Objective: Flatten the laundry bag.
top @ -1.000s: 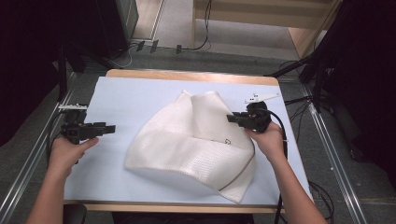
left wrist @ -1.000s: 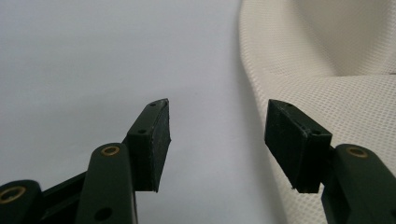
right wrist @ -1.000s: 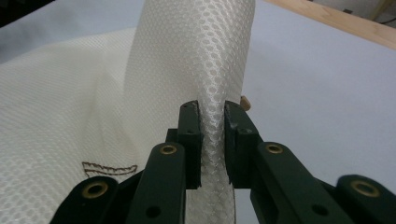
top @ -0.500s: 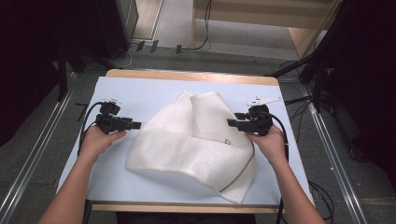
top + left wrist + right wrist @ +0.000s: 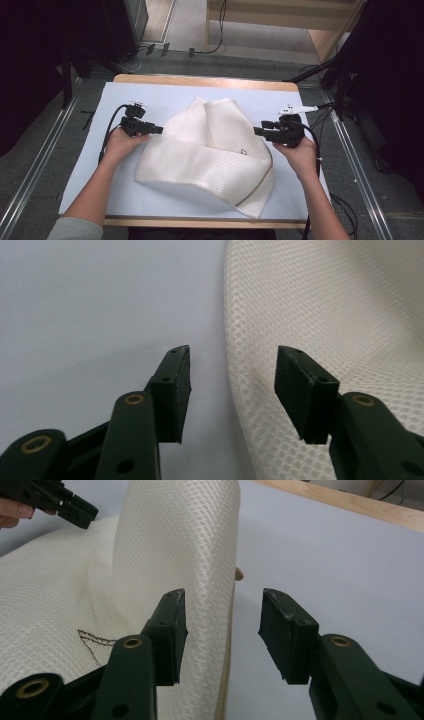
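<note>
A white mesh cloth [image 5: 210, 150] with a brown trimmed edge lies crumpled and folded over on the pale blue mat [image 5: 150, 95]. My left gripper [image 5: 159, 129] is at the cloth's left edge. In the left gripper view the gripper [image 5: 232, 370] is open, its jaws have just been closing, and the cloth's [image 5: 325, 305] edge runs between them untouched. My right gripper [image 5: 256, 131] is at the cloth's right edge. Its jaws [image 5: 223, 615] have just been opening and stand open astride a raised fold of the cloth [image 5: 175, 540], pads not pressing.
The mat covers a wooden table [image 5: 200, 80]. Metal rails [image 5: 35, 175] run along both sides of it. Cables [image 5: 210, 50] lie on the floor behind. A small dark stitched mark [image 5: 243, 150] sits on the cloth near the right gripper.
My left hand has moved right from the mat's left side to the cloth's left edge. The right gripper has shifted slightly along the cloth's right edge.
</note>
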Tool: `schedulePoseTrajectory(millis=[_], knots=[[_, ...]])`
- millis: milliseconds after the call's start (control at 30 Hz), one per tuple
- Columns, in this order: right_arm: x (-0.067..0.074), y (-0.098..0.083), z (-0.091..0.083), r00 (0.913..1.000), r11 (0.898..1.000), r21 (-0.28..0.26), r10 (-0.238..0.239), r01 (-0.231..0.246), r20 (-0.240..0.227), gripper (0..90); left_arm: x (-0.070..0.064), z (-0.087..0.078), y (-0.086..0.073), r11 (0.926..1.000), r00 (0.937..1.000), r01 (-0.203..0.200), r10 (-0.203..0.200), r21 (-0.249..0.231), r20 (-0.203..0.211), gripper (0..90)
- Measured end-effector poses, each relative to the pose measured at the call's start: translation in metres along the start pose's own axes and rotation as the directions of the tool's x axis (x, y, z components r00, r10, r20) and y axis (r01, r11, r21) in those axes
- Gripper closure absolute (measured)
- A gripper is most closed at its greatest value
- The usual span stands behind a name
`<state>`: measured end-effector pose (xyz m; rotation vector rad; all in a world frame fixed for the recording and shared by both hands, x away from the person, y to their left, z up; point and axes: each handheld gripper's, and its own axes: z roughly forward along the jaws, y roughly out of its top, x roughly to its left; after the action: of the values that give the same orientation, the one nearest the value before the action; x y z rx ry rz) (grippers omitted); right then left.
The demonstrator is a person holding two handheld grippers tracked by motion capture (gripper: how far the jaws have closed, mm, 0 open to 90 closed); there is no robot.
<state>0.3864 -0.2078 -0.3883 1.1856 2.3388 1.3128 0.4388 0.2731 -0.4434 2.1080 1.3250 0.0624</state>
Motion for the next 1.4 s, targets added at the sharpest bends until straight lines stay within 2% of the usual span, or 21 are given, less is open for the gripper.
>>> schedulePoseTrajectory(millis=[67, 133, 200, 267, 300, 333, 367, 467, 533, 600, 633, 700, 767, 933, 1167, 1300, 1400], knots=[[-0.003, -0.002, -0.002, 0.9999, 1.000, -0.004, 0.010, -0.009, 0.011, 55.3, 0.000, 0.003, 0.000, 1.0000, 1.0000, -0.002, 0.002, 0.003, -0.001, 55.7], [-0.006, -0.003, -0.003, 0.9996, 1.000, -0.005, 0.021, -0.021, 0.018, 55.7, 0.001, 0.004, -0.001, 0.9998, 0.9995, 0.017, -0.017, 0.013, 0.027, 62.3], [-0.009, -0.004, -0.004, 0.9992, 1.000, -0.006, 0.030, -0.030, 0.028, 56.1, 0.000, 0.004, -0.001, 0.9996, 0.9991, 0.015, -0.016, 0.024, 0.040, 68.8], [-0.012, -0.005, -0.004, 0.9988, 0.999, -0.006, 0.035, -0.035, 0.035, 56.3, -0.002, 0.005, -0.001, 0.9994, 0.9991, 0.009, -0.010, 0.034, 0.042, 76.3], [-0.013, -0.006, -0.004, 0.9985, 0.999, -0.008, 0.039, -0.038, 0.038, 56.5, -0.002, 0.006, -0.002, 0.9989, 0.9984, 0.005, -0.008, 0.046, 0.056, 82.0], [-0.014, -0.007, -0.004, 0.9983, 0.999, -0.004, 0.043, -0.043, 0.040, 56.6, -0.003, 0.006, -0.002, 0.9991, 0.9987, -0.009, 0.007, 0.041, 0.050, 84.8], [-0.015, -0.008, -0.004, 0.9981, 0.999, -0.005, 0.046, -0.046, 0.041, 56.8, -0.003, 0.004, -0.002, 0.9993, 0.9979, -0.023, 0.021, 0.030, 0.061, 87.6], [-0.018, -0.010, -0.002, 0.9974, 0.998, 0.003, 0.055, -0.055, 0.047, 57.2, 0.000, -0.009, -0.001, 0.9998, 0.9964, -0.011, 0.012, -0.017, 0.084, 89.1], [-0.018, -0.011, -0.001, 0.9972, 0.998, 0.004, 0.058, -0.059, 0.046, 57.3, 0.002, -0.014, -0.001, 0.9995, 0.9968, -0.012, 0.014, -0.029, 0.079, 89.5], [-0.019, -0.013, 0.001, 0.9970, 0.998, 0.006, 0.062, -0.062, 0.046, 57.3, 0.006, -0.024, -0.003, 0.9985, 0.9972, 0.009, -0.005, -0.055, 0.075, 89.5], [-0.018, -0.013, 0.002, 0.9962, 0.997, 0.009, 0.077, -0.077, 0.040, 57.4, 0.011, -0.035, -0.007, 0.9959, 0.9976, 0.028, -0.022, -0.087, 0.066, 89.4], [-0.017, -0.013, 0.004, 0.9969, 0.997, 0.011, 0.070, -0.070, 0.037, 57.6, 0.014, -0.041, -0.009, 0.9951, 0.9978, 0.029, -0.023, -0.095, 0.062, 89.3], [-0.015, -0.013, 0.007, 0.9971, 0.998, 0.019, 0.066, -0.067, 0.037, 57.6, 0.024, -0.055, -0.017, 0.9910, 0.9972, 0.058, -0.052, -0.121, 0.054, 89.2], [-0.013, -0.013, 0.015, 0.9980, 0.998, 0.036, 0.048, -0.050, 0.039, 57.8, 0.038, -0.072, -0.029, 0.9844, 0.9950, 0.098, -0.095, -0.146, 0.029, 88.7], [-0.013, -0.014, 0.026, 0.9980, 0.997, 0.053, 0.046, -0.048, 0.044, 58.8, 0.048, -0.081, -0.041, 0.9803, 0.9911, 0.133, -0.131, -0.146, 0.022, 88.2], [-0.014, -0.015, 0.038, 0.9975, 0.996, 0.079, 0.037, -0.042, 0.060, 59.8, 0.055, -0.088, -0.050, 0.9772, 0.9882, 0.152, -0.153, -0.148, 0.009, 88.2], [-0.017, -0.016, 0.045, 0.9964, 0.995, 0.082, 0.060, -0.065, 0.059, 59.9, 0.059, -0.093, -0.056, 0.9748, 0.9864, 0.163, -0.164, -0.153, 0.002, 88.2]])
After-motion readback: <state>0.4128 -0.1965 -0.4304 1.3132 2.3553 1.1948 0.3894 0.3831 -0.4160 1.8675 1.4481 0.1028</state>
